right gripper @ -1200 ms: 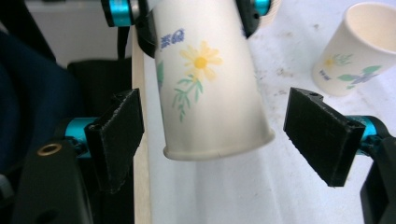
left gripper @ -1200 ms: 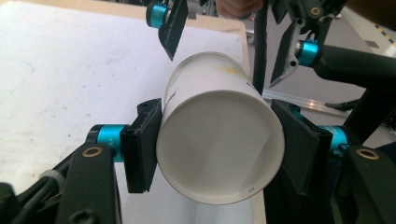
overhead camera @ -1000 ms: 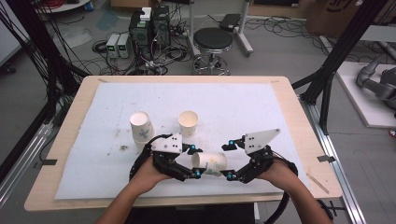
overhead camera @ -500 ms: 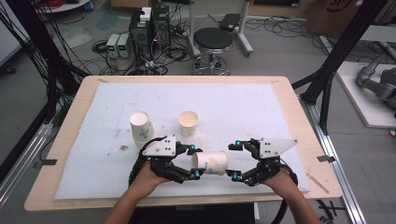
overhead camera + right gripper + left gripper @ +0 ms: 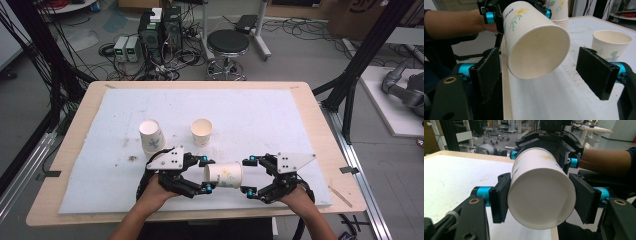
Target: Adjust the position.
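Observation:
A paper cup with a flower print (image 5: 225, 175) lies on its side above the table's front edge. My left gripper (image 5: 206, 174) is shut on its base end; in the left gripper view both pads (image 5: 500, 200) press the cup (image 5: 541, 195). Facing it, my right gripper (image 5: 250, 175) stands open, its jaws spread wide on either side of the cup's open mouth (image 5: 539, 50) without touching it. The right gripper view shows the left gripper (image 5: 519, 13) behind the cup.
A stack of paper cups (image 5: 151, 136) and a single upright cup (image 5: 201, 131) stand on the white mat (image 5: 260, 115) just behind the grippers. The single cup (image 5: 611, 46) is close to my right gripper's outer jaw. The table's wooden front edge (image 5: 200, 215) lies below the hands.
My right gripper has drawn back slightly to the right and levelled out, its jaws apart off the cup. The left gripper keeps holding the cup in the same place.

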Motion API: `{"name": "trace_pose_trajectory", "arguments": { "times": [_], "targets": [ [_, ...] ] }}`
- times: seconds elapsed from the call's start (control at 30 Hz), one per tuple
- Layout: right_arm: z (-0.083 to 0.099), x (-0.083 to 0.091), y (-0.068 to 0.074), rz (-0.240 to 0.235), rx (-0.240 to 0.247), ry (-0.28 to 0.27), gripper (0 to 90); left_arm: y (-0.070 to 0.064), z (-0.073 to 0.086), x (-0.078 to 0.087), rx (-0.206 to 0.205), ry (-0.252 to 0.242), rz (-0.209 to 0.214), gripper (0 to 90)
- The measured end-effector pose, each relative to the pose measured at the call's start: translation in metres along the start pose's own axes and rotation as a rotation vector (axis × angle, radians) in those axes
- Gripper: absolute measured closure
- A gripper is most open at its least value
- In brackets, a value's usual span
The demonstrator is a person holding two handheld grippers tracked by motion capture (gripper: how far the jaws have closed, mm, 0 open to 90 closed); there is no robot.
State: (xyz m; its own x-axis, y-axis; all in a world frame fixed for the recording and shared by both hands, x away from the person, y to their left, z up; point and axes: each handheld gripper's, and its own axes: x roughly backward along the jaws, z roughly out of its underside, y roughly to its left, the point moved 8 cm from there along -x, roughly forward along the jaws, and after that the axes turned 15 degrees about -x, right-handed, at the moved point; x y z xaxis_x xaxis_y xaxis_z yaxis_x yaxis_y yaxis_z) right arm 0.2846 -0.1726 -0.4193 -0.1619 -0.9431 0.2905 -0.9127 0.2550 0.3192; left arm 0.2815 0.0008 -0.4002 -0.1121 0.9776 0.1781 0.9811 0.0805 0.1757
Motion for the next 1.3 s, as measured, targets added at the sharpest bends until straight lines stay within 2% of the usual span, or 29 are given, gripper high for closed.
{"name": "trace_pose_trajectory", "arguments": {
  "times": [0.37, 0.53, 0.8, 0.93, 1.0, 1.07, 1.17, 1.3],
  "targets": [
    [0.001, -0.008, 0.002, -0.047, -0.01, -0.001, 21.1, -0.005, -0.004, -0.005, -0.014, -0.023, 0.036, 37.2],
    [0.002, -0.01, 0.003, -0.087, -0.011, -0.024, 25.5, -0.005, -0.003, -0.006, -0.015, -0.044, 0.035, 37.2],
    [0.001, -0.008, 0.003, -0.107, -0.018, -0.056, 29.1, -0.006, -0.002, -0.006, -0.016, -0.071, 0.033, 36.6],
    [0.001, -0.008, 0.004, -0.114, -0.022, -0.051, 29.2, -0.006, -0.002, -0.006, 0.002, -0.053, 0.034, 34.0],
    [0.001, -0.008, 0.004, -0.113, -0.019, -0.039, 29.2, -0.004, -0.001, -0.008, 0.026, -0.021, 0.011, 23.4],
    [0.0, -0.007, 0.003, -0.104, -0.015, -0.023, 29.2, -0.003, 0.001, -0.008, 0.025, 0.008, 0.0, 16.6],
    [-0.003, -0.006, 0.002, -0.085, -0.017, 0.01, 29.2, -0.003, 0.001, -0.007, 0.018, 0.046, 0.0, 15.5],
    [-0.007, -0.005, 0.0, -0.038, 0.006, 0.09, 29.2, 0.0, 0.001, -0.008, 0.003, 0.1, -0.008, 15.5]
  ]
}}
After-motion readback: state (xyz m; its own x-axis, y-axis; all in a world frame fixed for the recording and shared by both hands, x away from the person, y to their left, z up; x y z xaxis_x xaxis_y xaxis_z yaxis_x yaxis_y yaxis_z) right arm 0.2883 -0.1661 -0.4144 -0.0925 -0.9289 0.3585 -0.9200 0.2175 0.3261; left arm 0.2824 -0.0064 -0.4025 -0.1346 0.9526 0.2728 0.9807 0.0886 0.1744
